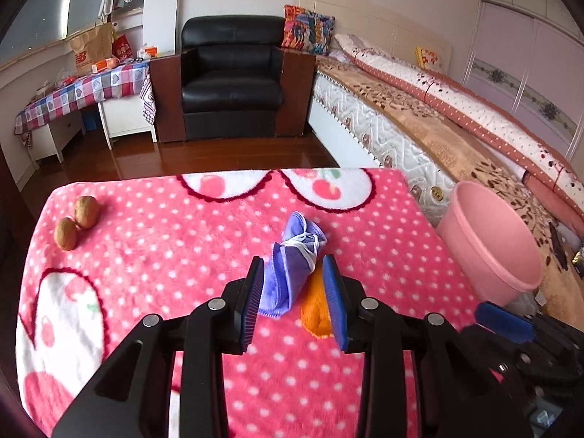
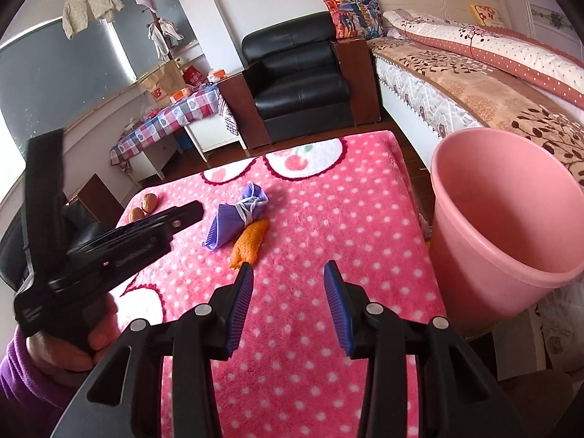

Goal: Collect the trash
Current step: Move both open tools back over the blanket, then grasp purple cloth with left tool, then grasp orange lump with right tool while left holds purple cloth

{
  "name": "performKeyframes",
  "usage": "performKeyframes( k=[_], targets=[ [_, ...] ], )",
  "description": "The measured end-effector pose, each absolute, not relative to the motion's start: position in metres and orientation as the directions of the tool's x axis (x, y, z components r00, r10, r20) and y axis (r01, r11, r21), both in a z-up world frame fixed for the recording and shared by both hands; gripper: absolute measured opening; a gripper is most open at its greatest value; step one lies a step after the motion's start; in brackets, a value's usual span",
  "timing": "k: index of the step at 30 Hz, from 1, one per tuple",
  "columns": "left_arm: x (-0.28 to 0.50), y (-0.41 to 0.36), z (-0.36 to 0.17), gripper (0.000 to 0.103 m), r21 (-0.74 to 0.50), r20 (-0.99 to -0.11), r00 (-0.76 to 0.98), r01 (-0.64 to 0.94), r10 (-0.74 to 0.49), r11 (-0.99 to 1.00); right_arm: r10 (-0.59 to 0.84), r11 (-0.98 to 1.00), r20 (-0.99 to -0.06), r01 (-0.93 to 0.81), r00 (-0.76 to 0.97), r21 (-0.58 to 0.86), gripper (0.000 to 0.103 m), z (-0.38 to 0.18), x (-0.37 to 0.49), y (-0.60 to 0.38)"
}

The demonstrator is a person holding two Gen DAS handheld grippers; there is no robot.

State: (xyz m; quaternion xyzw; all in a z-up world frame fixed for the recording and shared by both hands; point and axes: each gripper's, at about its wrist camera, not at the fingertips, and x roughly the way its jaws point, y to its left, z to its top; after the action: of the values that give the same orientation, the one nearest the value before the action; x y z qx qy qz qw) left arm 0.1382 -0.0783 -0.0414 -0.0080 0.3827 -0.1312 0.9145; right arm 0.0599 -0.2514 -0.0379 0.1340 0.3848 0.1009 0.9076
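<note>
My left fingers stand wide, empty, over the purple mask and orange peel on the pink desk. My right fingers gape, holding nothing; pink bin just right.

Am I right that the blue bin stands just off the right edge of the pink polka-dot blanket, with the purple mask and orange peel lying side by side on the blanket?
Not quite: the bin is pink, not blue, as the right wrist view shows. It does stand off the right edge of the blanket, with the purple mask and orange peel lying side by side on it.
</note>
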Motion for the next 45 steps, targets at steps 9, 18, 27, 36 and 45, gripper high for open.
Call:
performKeyframes(
  k=[9,18,27,36,45],
  targets=[
    [0.160,-0.063,-0.065,0.008,-0.175,-0.731,0.629,0.201,-0.264,0.964,0.292,0.948,-0.698,-0.099,0.654,0.303,0.040,-0.043,0.075,-0.227],
    [0.122,0.004,-0.032,0.008,-0.250,-0.678,0.687,0.117,-0.260,0.961,0.307,0.946,-0.731,-0.113,0.609,0.303,0.040,-0.056,0.114,-0.190],
    [0.094,0.033,-0.013,0.008,-0.254,-0.641,0.728,0.099,-0.244,0.962,0.238,0.969,-0.797,-0.079,0.555,0.234,0.036,-0.086,0.148,-0.165],
    [0.078,0.039,-0.003,0.008,-0.269,-0.620,0.744,0.096,-0.248,0.959,0.285,0.956,-0.760,-0.110,0.584,0.274,0.011,-0.069,0.131,-0.166],
    [0.065,0.016,0.010,0.008,-0.254,-0.599,0.758,0.126,-0.258,0.959,0.315,0.947,-0.682,-0.167,0.660,0.275,0.010,-0.017,0.076,-0.188]
  ],
)
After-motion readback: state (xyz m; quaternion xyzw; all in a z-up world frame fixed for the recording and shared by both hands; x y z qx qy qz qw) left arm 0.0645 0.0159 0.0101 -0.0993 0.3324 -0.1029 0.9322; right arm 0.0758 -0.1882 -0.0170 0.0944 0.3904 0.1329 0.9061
